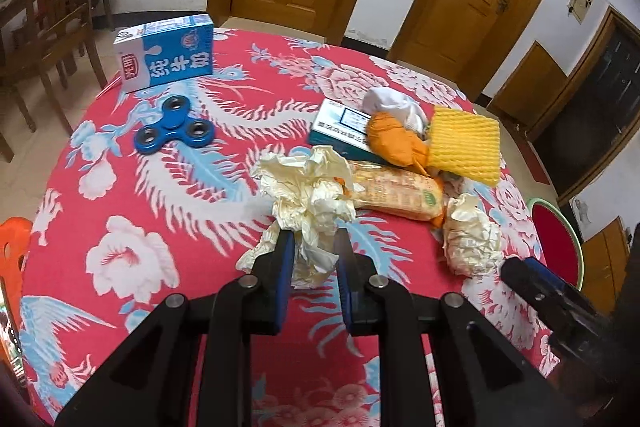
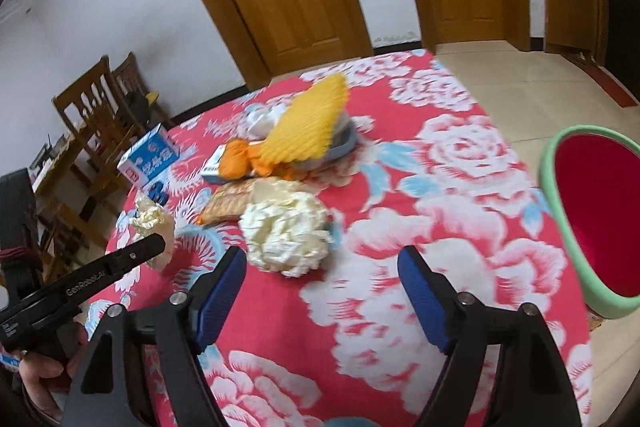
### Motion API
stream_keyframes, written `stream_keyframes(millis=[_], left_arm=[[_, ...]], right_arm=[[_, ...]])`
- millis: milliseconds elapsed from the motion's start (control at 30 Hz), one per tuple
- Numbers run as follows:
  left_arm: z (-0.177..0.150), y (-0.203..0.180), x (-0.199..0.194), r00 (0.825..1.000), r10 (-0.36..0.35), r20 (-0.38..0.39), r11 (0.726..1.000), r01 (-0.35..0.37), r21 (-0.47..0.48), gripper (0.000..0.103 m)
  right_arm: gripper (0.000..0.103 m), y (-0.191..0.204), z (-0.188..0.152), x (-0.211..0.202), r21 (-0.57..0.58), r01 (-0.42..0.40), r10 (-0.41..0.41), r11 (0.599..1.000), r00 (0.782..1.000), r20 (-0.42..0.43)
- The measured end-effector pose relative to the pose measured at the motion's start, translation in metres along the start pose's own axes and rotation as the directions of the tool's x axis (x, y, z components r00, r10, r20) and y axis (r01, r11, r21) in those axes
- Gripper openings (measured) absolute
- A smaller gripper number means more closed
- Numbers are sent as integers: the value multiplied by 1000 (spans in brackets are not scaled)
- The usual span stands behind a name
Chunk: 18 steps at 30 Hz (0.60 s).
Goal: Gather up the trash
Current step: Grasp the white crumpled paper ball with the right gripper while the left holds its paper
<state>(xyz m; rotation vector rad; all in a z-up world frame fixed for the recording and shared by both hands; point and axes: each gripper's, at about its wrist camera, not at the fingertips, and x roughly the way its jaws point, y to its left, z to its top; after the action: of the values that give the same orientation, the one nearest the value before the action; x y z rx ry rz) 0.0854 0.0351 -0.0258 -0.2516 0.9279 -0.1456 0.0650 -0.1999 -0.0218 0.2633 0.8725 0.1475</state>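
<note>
The left gripper [image 1: 314, 247] is clamped on a crumpled cream paper wad [image 1: 308, 195] on the red floral tablecloth [image 1: 160, 187]. The right gripper [image 2: 322, 267] stands wide apart, empty, just before a second crumpled cream paper ball [image 2: 286, 231]. A green-rimmed red bin [image 2: 592, 219] stands beside the table.

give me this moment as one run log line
left gripper: shut on crumpled paper | right gripper: open, empty, near second paper wad | bin: beside table, nothing seen inside
</note>
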Motion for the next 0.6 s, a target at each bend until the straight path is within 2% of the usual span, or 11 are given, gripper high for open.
stream_keyframes(millis=[300, 367, 600], left_arm=[[-3, 5, -1, 1000, -16, 6, 1000, 16, -14, 20], [-4, 4, -2, 1000, -25, 7, 1000, 25, -13, 20], [-6, 3, -2, 999, -43, 7, 999, 43, -18, 20]], right_arm=[[80, 1, 1, 22, 6, 29, -29, 1000, 999, -43], [76, 2, 0, 23, 2, 22, -22, 1000, 999, -48], [53, 5, -1, 30, -4, -9, 8, 1000, 997, -75]])
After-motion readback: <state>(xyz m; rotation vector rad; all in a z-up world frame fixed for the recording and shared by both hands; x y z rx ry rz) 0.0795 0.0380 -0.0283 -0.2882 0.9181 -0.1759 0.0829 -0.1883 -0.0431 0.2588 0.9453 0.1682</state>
